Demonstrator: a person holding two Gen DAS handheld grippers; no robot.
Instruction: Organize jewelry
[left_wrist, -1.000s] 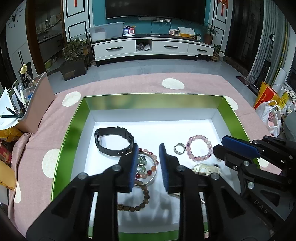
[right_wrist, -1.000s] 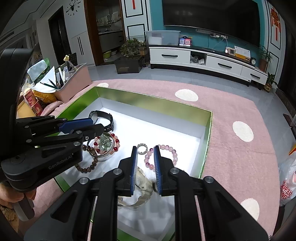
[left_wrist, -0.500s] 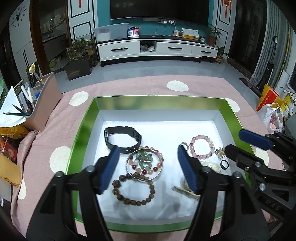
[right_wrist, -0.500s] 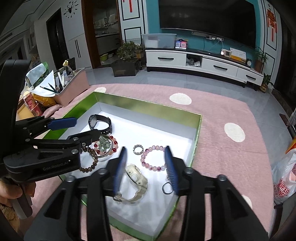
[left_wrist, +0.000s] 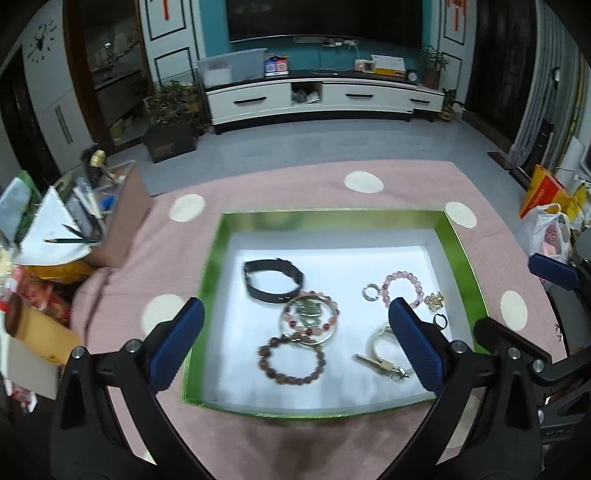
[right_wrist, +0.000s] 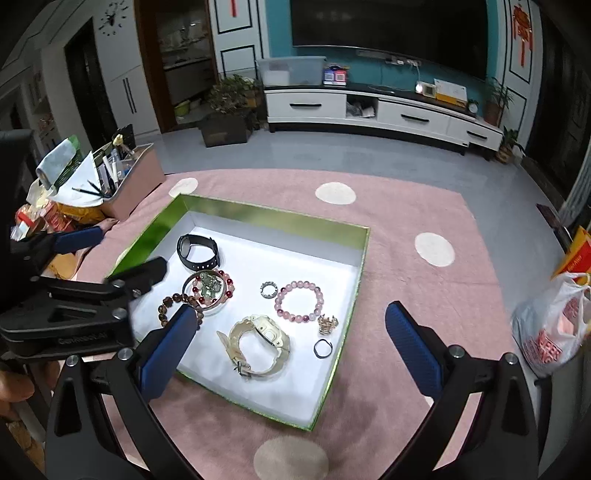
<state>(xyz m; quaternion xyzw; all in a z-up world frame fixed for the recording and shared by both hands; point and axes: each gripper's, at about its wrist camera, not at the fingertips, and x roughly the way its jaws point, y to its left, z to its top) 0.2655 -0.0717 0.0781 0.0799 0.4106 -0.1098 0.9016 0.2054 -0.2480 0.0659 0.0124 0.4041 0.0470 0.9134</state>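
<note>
A green box (left_wrist: 458, 243) (right_wrist: 255, 206) with a white floor lies on the pink cloth. In it lie a black watch (left_wrist: 273, 282) (right_wrist: 197, 251), a red bead bracelet with a green charm (left_wrist: 310, 317) (right_wrist: 208, 288), a brown bead bracelet (left_wrist: 291, 358), a pink bead bracelet (left_wrist: 402, 288) (right_wrist: 299, 301), a small silver ring (left_wrist: 371, 291) (right_wrist: 268, 290), a cream watch (right_wrist: 258, 345), a gold charm (right_wrist: 327, 323) and a black ring (right_wrist: 322, 348). My left gripper (left_wrist: 295, 343) and right gripper (right_wrist: 286, 350) are wide open, empty, held above the box's near side.
A pink organizer with pens (left_wrist: 107, 210) (right_wrist: 125, 177) stands left of the box. A yellow tube (left_wrist: 37, 332) and packets lie at far left. A plastic bag (right_wrist: 554, 325) sits at right. The right gripper's blue pad (left_wrist: 554, 273) shows at the left view's right edge.
Both grippers have opened from nearly shut to wide open and pulled back and up from the box. The jewelry lies still.
</note>
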